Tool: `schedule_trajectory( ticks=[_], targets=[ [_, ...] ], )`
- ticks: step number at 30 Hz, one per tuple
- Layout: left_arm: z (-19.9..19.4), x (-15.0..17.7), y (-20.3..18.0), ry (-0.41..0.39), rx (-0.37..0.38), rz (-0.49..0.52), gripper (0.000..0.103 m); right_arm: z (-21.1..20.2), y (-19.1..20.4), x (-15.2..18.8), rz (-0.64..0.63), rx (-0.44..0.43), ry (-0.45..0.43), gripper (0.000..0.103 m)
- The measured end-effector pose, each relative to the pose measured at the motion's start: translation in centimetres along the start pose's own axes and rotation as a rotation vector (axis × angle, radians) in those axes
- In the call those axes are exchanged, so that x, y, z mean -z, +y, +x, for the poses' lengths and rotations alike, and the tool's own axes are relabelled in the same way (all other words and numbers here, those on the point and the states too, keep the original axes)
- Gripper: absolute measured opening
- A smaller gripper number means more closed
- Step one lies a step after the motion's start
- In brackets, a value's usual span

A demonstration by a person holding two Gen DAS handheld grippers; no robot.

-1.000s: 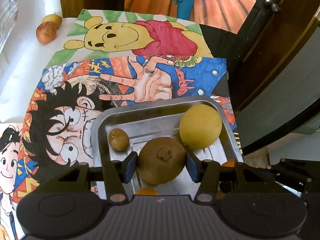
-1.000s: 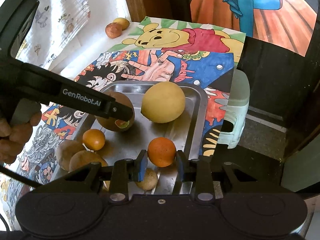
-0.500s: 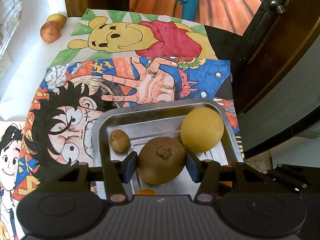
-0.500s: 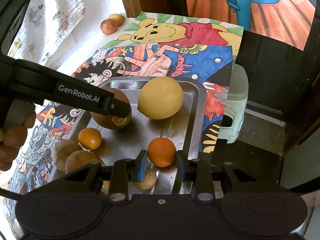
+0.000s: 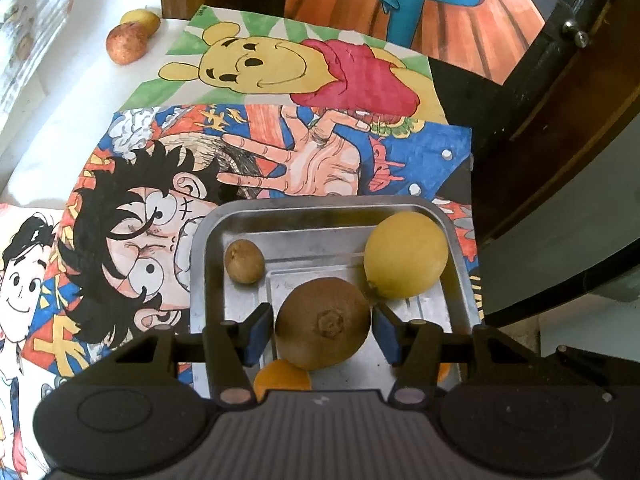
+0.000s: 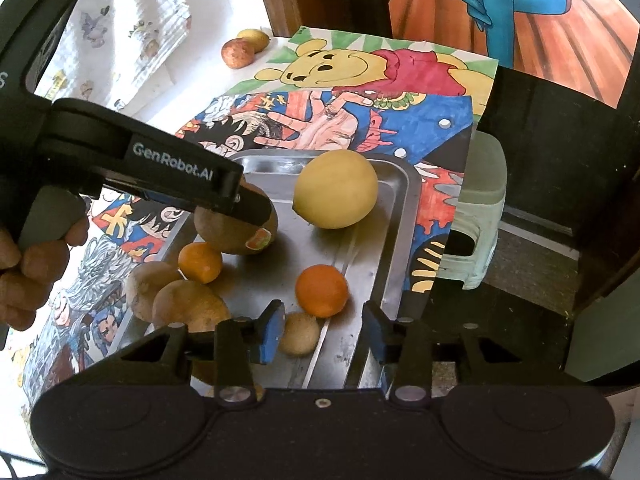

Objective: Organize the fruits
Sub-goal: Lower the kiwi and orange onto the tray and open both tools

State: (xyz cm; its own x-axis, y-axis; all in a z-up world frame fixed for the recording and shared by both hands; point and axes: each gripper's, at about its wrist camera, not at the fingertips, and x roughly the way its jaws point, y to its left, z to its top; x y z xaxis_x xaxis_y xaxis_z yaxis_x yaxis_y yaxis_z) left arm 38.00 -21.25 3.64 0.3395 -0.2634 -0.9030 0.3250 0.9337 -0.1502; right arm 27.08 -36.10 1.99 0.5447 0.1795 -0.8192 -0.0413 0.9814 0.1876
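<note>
A steel tray (image 5: 208, 240) holds the fruit. My left gripper (image 5: 322, 334) straddles a big brown fruit (image 5: 322, 322) resting on the tray. Its jaws are opening, and a thin gap shows at each blue pad. Beside it lie a large yellow fruit (image 5: 405, 256) and a small brown fruit (image 5: 244, 261). In the right wrist view my right gripper (image 6: 324, 334) hangs over the tray's near end, jaws opening. The orange (image 6: 322, 290) sits free on the tray (image 6: 408, 208) just ahead of its pads. A left finger (image 6: 252, 206) crosses the brown fruit (image 6: 236, 236).
A small orange (image 6: 200, 262), two tan fruits (image 6: 188, 306) and a little pale one (image 6: 298, 334) fill the tray's near left. A reddish fruit (image 5: 124, 43) and a yellow one (image 5: 140, 20) lie far back left. Right of the table stands a green stool (image 6: 476, 220). A hand (image 6: 36, 264) holds the left handle.
Both grippers' jaws have widened. The right pads have come off the orange, which now rests on the tray. The left pads have drawn slightly away from the brown fruit.
</note>
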Motion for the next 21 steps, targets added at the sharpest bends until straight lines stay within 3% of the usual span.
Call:
schedule_trajectory(
  ticks=[17, 21],
  targets=[
    [-5.1, 2.4, 0.7, -0.127, -0.055, -0.118, 0.091, -3.3, 0.2, 0.4, -0.024, -0.028, -0.066, 0.068],
    [-6.3, 3.3, 0.9, -0.151, -0.074, -0.144, 0.096, -4.0, 0.6, 0.4, -0.028, -0.03, -0.084, 0.076]
  ],
)
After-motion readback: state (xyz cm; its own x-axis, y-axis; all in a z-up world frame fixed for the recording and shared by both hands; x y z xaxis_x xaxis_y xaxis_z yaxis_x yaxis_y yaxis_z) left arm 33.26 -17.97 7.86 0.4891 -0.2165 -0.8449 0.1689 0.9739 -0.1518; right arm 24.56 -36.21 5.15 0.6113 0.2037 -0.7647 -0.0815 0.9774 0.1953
